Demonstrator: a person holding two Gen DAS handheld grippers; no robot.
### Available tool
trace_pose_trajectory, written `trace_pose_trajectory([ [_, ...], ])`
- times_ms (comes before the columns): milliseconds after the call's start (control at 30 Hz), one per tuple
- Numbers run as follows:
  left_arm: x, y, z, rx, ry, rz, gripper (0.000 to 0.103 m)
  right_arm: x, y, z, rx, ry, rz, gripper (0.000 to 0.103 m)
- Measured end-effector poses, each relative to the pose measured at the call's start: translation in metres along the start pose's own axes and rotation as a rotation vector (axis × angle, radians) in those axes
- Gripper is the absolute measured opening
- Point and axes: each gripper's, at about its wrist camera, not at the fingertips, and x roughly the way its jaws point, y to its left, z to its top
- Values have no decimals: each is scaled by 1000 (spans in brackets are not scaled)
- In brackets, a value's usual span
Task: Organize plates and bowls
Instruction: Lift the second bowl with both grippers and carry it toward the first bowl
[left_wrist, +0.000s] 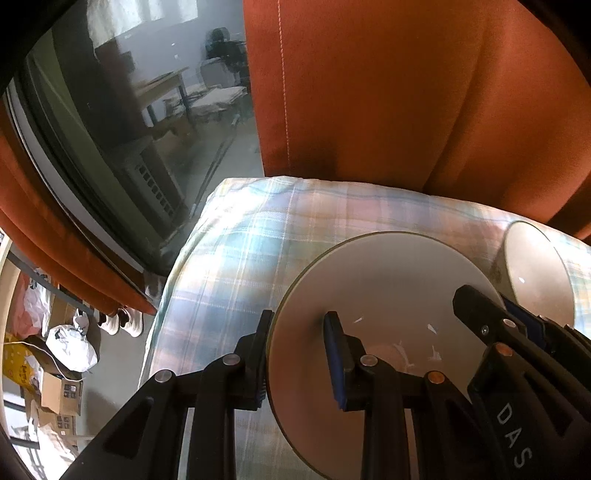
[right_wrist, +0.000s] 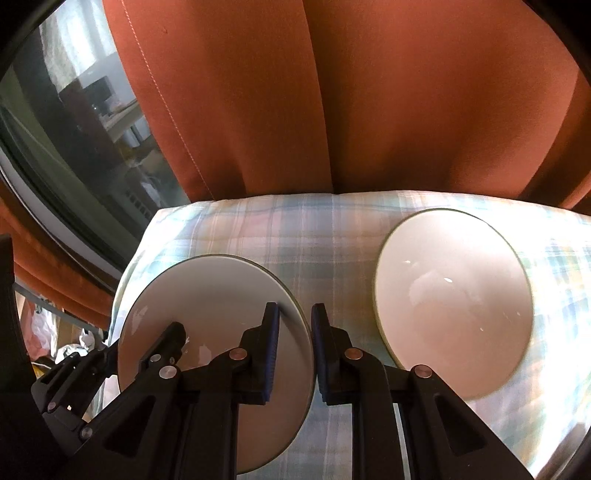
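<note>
1. We are holding the plate (left_wrist: 380, 295) with both grippers: the left gripper (left_wrist: 299, 354) is clenched on the plate's left rim, one finger outside the rim and one on the plate's face.
2. The right gripper (right_wrist: 295, 347) is clenched on the opposite rim in the same way, its pads pinching the thin edge from both sides.
3. The plate is sitting near the front left part of the checked cloth (right_wrist: 332, 236), and the bowl (right_wrist: 454, 306) is standing just beside it on the right, apart from it.
4. To do this step well, we judge that we are needing to lift both sides together and keep the plate level, since a thin glazed rim can slip out of narrow pads if one side rises first.
5. We are keeping the grip firm and even, without twisting the two grippers against each other.
6. The cloth's left edge is falling away close to the plate, with floor clutter below, so we are favouring moves toward the middle.
7. The orange curtain (right_wrist: 369, 110) is hanging along the far edge; open cloth lies behind the plate.
8. The bowl is crowding the right gripper, so we are going upward before going right.
</note>
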Motion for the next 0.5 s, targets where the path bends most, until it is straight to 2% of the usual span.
trace_pose_trajectory([
  [300, -39, -1, -27, 35, -8, -32, 25, -41, -1, -26, 36, -3, -27, 21],
  [500, -74, 3, -42, 58, -44, -50, 25, -77, 4, -46, 56, -26, -49, 21],
])
